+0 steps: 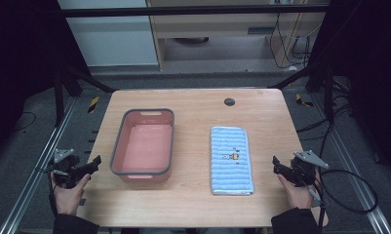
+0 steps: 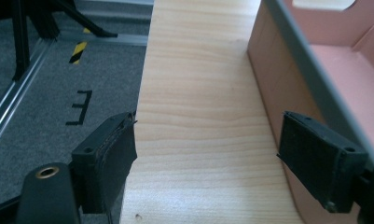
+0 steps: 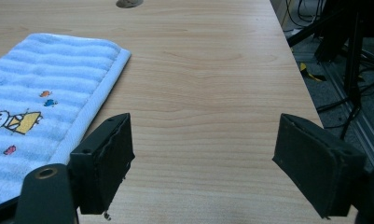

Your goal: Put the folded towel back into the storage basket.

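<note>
A pink basin with a grey rim (image 1: 145,144) stands left of centre on the wooden table (image 1: 193,105). A folded light-blue striped towel with a small cartoon print (image 1: 230,160) lies flat to its right. My left gripper (image 1: 91,165) hovers at the table's left edge, open and holding nothing, with the basin's outer wall (image 2: 278,79) just to its right. My right gripper (image 1: 277,165) is near the table's right edge, open and holding nothing. The towel's edge (image 3: 40,98) lies to its left.
A dark round grommet (image 1: 229,102) sits at the table's far side. Metal rails (image 1: 32,180) and cables (image 1: 349,190) run along the floor on both sides. Bare wood lies between the towel and the right edge.
</note>
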The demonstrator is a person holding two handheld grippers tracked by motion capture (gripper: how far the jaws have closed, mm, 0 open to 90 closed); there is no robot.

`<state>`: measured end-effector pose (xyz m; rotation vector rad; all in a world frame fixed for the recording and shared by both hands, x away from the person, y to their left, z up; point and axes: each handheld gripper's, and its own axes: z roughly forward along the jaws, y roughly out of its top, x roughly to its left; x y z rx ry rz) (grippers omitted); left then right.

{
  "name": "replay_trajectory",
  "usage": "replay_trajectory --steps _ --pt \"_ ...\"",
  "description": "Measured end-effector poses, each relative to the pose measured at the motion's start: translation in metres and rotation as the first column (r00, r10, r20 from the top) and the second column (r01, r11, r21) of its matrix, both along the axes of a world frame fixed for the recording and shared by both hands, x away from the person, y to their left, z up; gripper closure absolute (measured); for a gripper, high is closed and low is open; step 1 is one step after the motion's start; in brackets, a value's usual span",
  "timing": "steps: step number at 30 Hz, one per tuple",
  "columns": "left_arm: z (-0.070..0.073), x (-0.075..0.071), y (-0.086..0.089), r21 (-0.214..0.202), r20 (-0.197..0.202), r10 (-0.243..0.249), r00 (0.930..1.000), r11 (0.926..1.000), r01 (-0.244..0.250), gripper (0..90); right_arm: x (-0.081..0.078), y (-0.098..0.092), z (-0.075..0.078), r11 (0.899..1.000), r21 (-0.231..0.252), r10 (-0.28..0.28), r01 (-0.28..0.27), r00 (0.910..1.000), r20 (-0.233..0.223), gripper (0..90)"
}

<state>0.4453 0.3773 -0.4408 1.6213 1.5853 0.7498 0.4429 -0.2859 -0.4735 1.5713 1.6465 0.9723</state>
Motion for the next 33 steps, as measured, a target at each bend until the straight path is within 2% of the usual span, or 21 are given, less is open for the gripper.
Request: replay_trajectory --steps 3,4,8,14,17,18,19,23,26,27,29,30,33 --pt "0.010 -0.006 -0.004 0.001 0.037 -0.013 0.9992 0.9999 0.013 18.6 -0.001 0.001 0.002 1.000 0.003 0.012 -0.012 0.9999 0.011 20.0" --pt "0.010 -0.006 -0.004 0.001 0.037 -0.013 0.9992 0.9999 0.013 19.1 -0.001 0.001 0.002 1.000 0.003 0.012 -0.012 0.9999 0.011 20.0" --pt "0.024 -0.014 -0.011 -0.017 0.098 -0.041 0.9944 0.9989 0.043 21.0 -0.003 0.005 0.006 0.999 0.006 0.039 -0.039 0.9983 0.043 20.5" --pt "0.034 -0.016 -0.022 -0.022 0.109 -0.089 0.9900 0.9955 0.092 21.5 -0.003 0.007 0.007 0.999 -0.004 0.049 -0.049 0.9977 0.046 20.6" --pt "0.046 -0.016 -0.034 -0.027 0.121 -0.128 0.9843 0.9908 0.133 22.8 -0.002 0.007 0.005 0.999 -0.005 0.051 -0.051 0.9978 0.041 21.0" --pt "0.046 -0.016 -0.034 -0.027 0.121 -0.128 0.9843 0.9908 0.133 22.9 -0.002 0.007 0.006 0.999 -0.006 0.050 -0.050 0.9978 0.043 20.9" --pt "0.052 -0.016 -0.040 -0.028 0.128 -0.148 0.9806 0.9878 0.153 23.1 -0.002 0.007 0.006 0.999 0.002 0.050 -0.051 0.9977 0.045 20.9" --pt "0.060 -0.015 -0.049 -0.024 0.136 -0.171 0.9759 0.9842 0.176 24.3 -0.001 0.007 0.005 0.999 -0.002 0.051 -0.051 0.9977 0.045 21.1" --pt "0.072 -0.013 -0.062 -0.018 0.158 -0.197 0.9675 0.9791 0.203 25.5 -0.001 0.007 0.005 0.999 0.005 0.049 -0.049 0.9981 0.038 21.8" --pt "0.072 -0.013 -0.062 -0.018 0.158 -0.197 0.9675 0.9791 0.203 25.8 -0.001 0.007 0.005 0.999 0.005 0.049 -0.049 0.9981 0.038 21.8" --pt "0.080 -0.009 -0.076 -0.020 0.171 -0.225 0.9594 0.9726 0.232 26.2 -0.001 0.007 0.005 0.999 0.003 0.047 -0.047 0.9982 0.038 21.8" --pt "0.080 -0.009 -0.076 -0.020 0.171 -0.225 0.9594 0.9726 0.232 26.4 -0.001 0.007 0.005 0.999 0.003 0.047 -0.047 0.9982 0.038 21.8" --pt "0.088 -0.002 -0.099 0.006 0.163 -0.269 0.9492 0.9624 0.272 27.0 -0.001 0.007 0.004 0.999 -0.001 0.049 -0.049 0.9982 0.033 21.9"
